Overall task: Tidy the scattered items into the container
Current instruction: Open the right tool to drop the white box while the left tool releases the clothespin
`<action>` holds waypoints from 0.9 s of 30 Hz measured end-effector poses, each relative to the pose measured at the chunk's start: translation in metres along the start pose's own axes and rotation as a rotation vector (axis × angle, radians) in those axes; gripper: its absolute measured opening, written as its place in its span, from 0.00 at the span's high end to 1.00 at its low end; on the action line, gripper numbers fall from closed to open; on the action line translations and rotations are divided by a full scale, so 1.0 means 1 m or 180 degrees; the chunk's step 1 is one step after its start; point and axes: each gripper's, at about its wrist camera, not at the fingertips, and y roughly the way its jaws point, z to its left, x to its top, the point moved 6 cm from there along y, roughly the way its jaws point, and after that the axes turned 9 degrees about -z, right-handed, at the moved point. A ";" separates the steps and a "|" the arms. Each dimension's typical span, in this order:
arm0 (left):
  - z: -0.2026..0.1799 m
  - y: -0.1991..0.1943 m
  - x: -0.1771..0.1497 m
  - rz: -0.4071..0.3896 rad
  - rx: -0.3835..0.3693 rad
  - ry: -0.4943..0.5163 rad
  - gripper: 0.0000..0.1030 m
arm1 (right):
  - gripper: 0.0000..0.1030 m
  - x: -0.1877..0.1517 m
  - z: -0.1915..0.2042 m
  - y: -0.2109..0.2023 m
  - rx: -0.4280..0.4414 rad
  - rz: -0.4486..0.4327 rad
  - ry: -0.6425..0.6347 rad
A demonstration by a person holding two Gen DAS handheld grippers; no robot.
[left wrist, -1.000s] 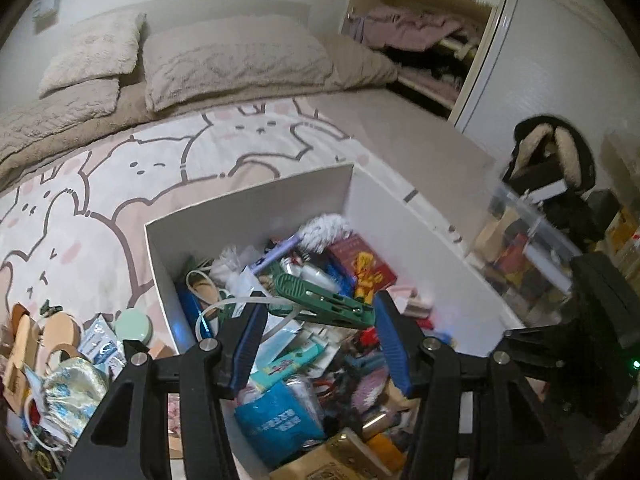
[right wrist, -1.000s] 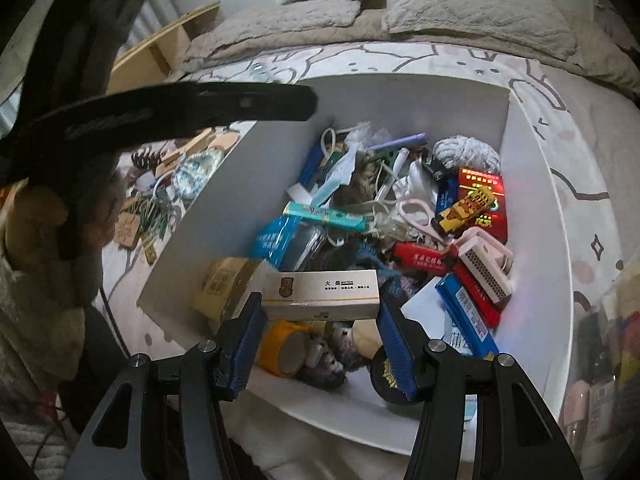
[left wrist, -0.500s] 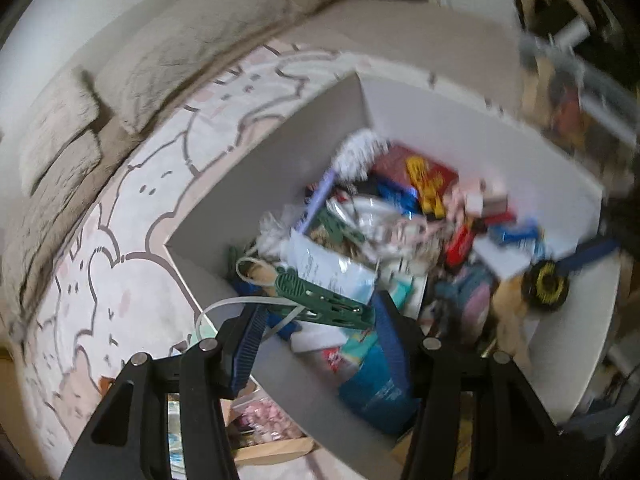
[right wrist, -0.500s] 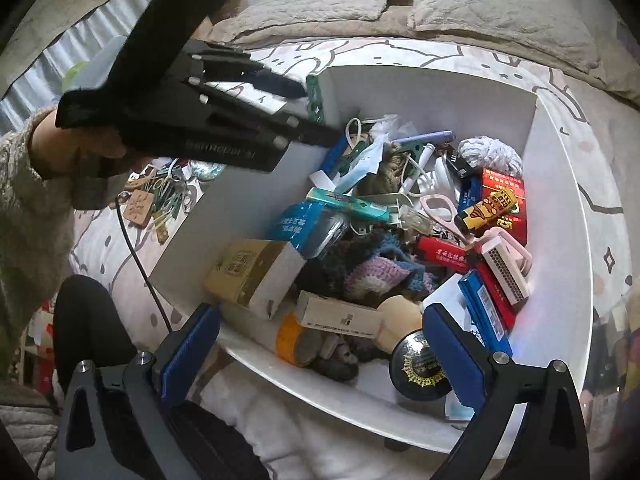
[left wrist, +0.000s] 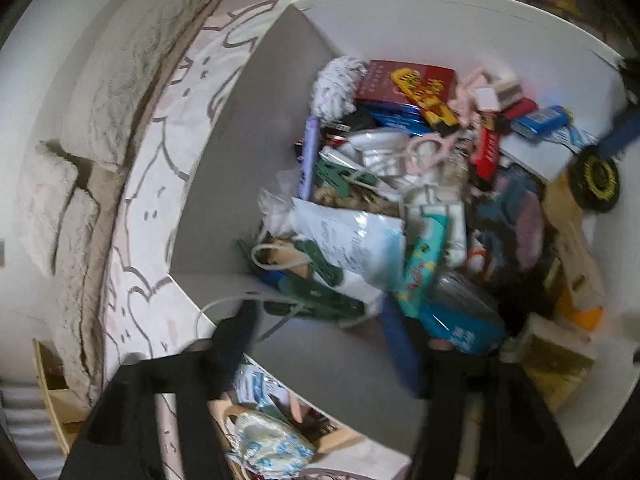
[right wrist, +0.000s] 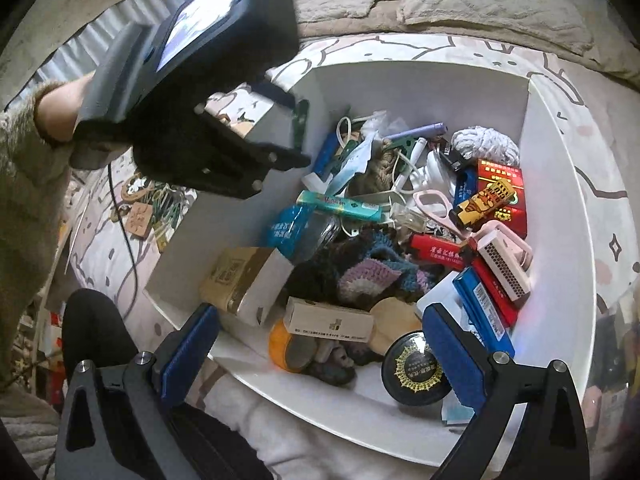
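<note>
Box (right wrist: 556, 216) of white board fills the middle of both views, standing on a patterned bedspread (right wrist: 600, 160) and heaped with small things. In the right wrist view a beige carton (right wrist: 330, 320) lies low in the heap, just above an orange tape roll (right wrist: 286, 344) and left of a black round tin (right wrist: 416, 372). Above them sits a crocheted piece (right wrist: 372, 272), with a red lighter (right wrist: 438, 250), a matchbox (right wrist: 506, 270) and a red packet (right wrist: 500, 196) to the right.

The right gripper (right wrist: 320, 352) hangs over the near edge of the box, its blue pads spread wide with nothing between them; the carton lies free below.

The left gripper (left wrist: 320, 328) shows at the bottom of the left wrist view, blurred. Its jaws have just been opening. A green clothes peg (left wrist: 316, 300) with a white cord (left wrist: 224, 304) lies between the pads at the box's near left corner; the pads no longer seem to press it, though blur makes contact hard to judge. In the right wrist view this gripper's black body fills the upper left, held by a hand (right wrist: 56, 116) in a fuzzy sleeve (right wrist: 16, 184).

Outside the box, at the lower left of the left wrist view, a patterned pouch (left wrist: 272, 444) lies on the bedspread. Pillows (left wrist: 132, 68) lie at the upper left.
</note>
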 end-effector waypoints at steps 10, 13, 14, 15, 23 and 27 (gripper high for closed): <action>0.002 -0.004 0.006 -0.0111 0.0115 -0.0055 0.09 | 0.02 0.000 0.000 0.001 0.0019 -0.0021 -0.0012; 0.002 -0.008 0.008 -0.0138 0.0086 -0.0129 0.09 | 0.02 -0.001 -0.001 0.000 -0.0006 -0.0026 -0.0002; 0.001 -0.010 0.008 -0.0143 0.0076 -0.0144 0.09 | 0.02 0.000 -0.002 0.000 -0.0010 -0.0028 0.0004; 0.001 -0.011 0.008 -0.0146 0.0073 -0.0151 0.09 | 0.02 0.000 -0.002 0.000 -0.0022 -0.0037 0.0010; 0.002 -0.029 0.007 -0.0361 0.0156 -0.0354 0.09 | 0.02 0.004 -0.006 -0.004 -0.0129 -0.0155 -0.0002; 0.000 -0.039 0.003 -0.0485 0.0202 -0.0456 0.09 | 0.02 0.007 -0.008 -0.007 -0.0226 -0.0206 -0.0044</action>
